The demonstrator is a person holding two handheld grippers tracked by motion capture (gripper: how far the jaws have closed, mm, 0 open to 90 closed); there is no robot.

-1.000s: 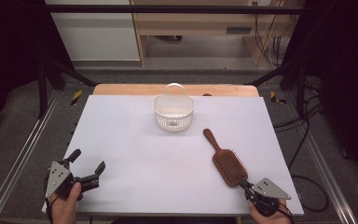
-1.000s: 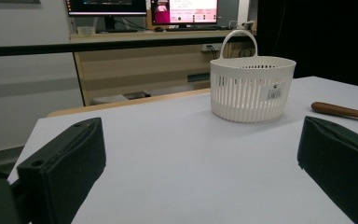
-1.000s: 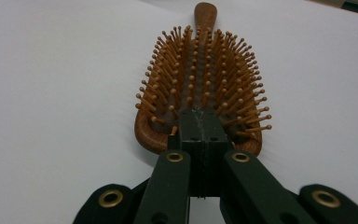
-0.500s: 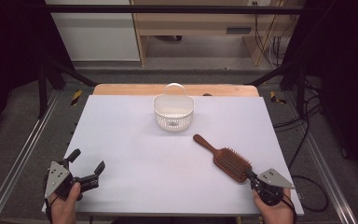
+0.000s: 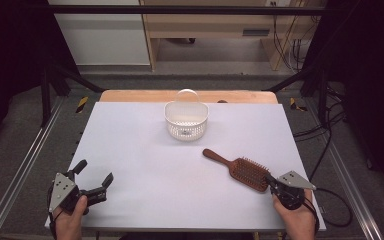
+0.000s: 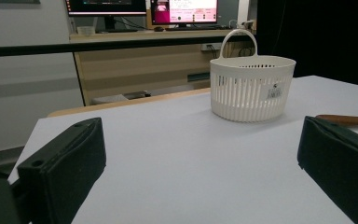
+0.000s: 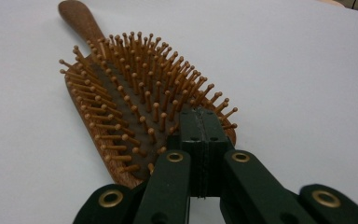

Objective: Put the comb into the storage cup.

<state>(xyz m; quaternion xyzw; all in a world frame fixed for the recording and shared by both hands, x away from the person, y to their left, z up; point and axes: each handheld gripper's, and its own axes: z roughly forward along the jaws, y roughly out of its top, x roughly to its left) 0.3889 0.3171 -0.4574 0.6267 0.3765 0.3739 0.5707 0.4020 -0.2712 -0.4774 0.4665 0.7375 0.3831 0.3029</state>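
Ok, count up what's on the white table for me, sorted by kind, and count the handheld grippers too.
Wooden hairbrush: 1
White slotted basket: 1
Handheld grippers: 2, the left gripper with its jaws apart over bare table, the right gripper with its jaws together at the brush's head end
Total: 4
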